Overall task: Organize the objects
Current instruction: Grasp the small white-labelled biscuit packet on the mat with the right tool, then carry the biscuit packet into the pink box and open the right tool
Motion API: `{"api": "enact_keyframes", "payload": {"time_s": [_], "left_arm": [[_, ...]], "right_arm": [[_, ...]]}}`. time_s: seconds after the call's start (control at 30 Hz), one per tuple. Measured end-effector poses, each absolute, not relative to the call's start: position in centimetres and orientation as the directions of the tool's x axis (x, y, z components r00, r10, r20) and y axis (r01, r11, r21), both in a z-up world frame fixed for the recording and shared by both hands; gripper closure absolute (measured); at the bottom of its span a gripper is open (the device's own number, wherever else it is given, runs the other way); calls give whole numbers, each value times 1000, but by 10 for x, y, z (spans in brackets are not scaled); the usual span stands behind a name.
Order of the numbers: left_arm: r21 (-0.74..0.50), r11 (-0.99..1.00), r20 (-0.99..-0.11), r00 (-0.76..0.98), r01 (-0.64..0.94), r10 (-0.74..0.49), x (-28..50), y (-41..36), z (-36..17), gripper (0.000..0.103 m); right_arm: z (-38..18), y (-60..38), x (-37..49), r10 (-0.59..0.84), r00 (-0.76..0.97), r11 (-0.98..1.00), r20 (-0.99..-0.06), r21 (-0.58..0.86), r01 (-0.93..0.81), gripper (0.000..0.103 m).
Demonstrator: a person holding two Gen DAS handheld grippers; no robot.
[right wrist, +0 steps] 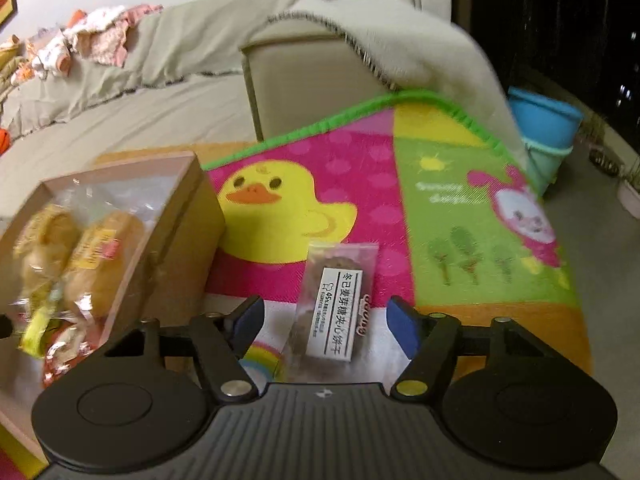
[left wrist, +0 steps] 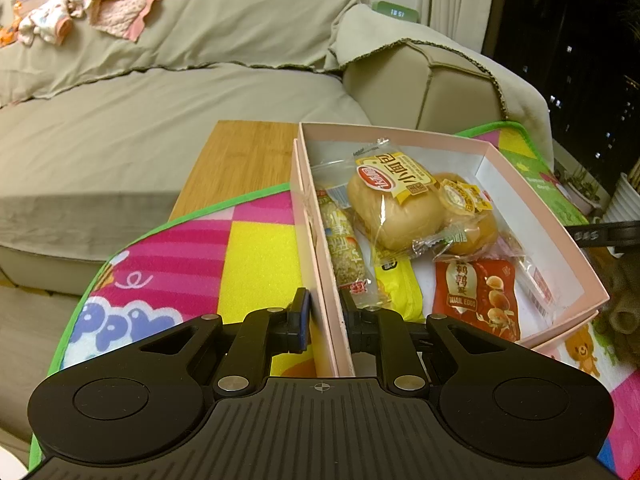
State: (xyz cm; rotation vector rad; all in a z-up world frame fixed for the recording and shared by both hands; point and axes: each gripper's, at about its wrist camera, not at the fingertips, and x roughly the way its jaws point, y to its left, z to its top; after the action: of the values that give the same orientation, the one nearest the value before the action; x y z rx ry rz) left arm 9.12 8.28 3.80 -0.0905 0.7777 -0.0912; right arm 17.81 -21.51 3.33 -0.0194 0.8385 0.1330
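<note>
**Snack sorting, pink box as reference**

Left claw (left wrist: 325,312) pinching the near wall of the pink box (left wrist: 540,224), one finger inside, one outside. Right claw (right wrist: 325,322) standing partly spread, straddling the biscuit packet (right wrist: 338,304) without pressing it. Packet lying flat on the play mat (right wrist: 480,216), just right of the box.

The red snack packet (left wrist: 478,300) near in the pink box (left wrist: 532,216) reads "QUAIL EGGS". The clear biscuit packet (right wrist: 334,308) on the play mat (right wrist: 460,220) carries a white Chinese-character label with "45".
</note>
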Motion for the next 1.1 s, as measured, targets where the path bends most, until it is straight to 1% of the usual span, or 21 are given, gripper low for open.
{"api": "enact_keyframes", "payload": {"time_s": [0.03,0.07,0.1,0.13,0.33,0.5,0.7,0.93,1.1], "left_arm": [[-115,992,-696,708,49,-116,91,83,38,86],[-114,992,-696,709,49,-115,91,83,38,86],[-116,992,-696,709,48,-116,91,83,38,86],[-116,992,-696,709,48,-115,91,83,38,86],[-116,992,-696,709,49,-116,91,83,39,86],[-116,992,-695,709,49,-116,91,83,39,86],[-116,992,-695,710,49,-116,91,83,39,86],[-117,992,-695,710,48,-116,92,83,39,86],[-118,992,-694,711,47,-117,92,84,39,86]], "right_arm": [[33,-212,177,102,668,991,-737,15,-135,38],[34,-210,175,107,667,989,-738,12,-146,48],[36,-208,172,118,660,987,-742,18,-157,55],[38,-208,170,127,653,986,-746,22,-166,64],[49,-210,138,139,637,981,-759,17,-193,65],[67,-219,94,144,640,979,-755,15,-202,65],[90,-220,36,117,658,972,-744,-49,-229,64],[108,-208,-13,176,642,958,-747,-22,-288,64],[133,-191,-35,234,648,936,-725,-12,-351,65]]}}
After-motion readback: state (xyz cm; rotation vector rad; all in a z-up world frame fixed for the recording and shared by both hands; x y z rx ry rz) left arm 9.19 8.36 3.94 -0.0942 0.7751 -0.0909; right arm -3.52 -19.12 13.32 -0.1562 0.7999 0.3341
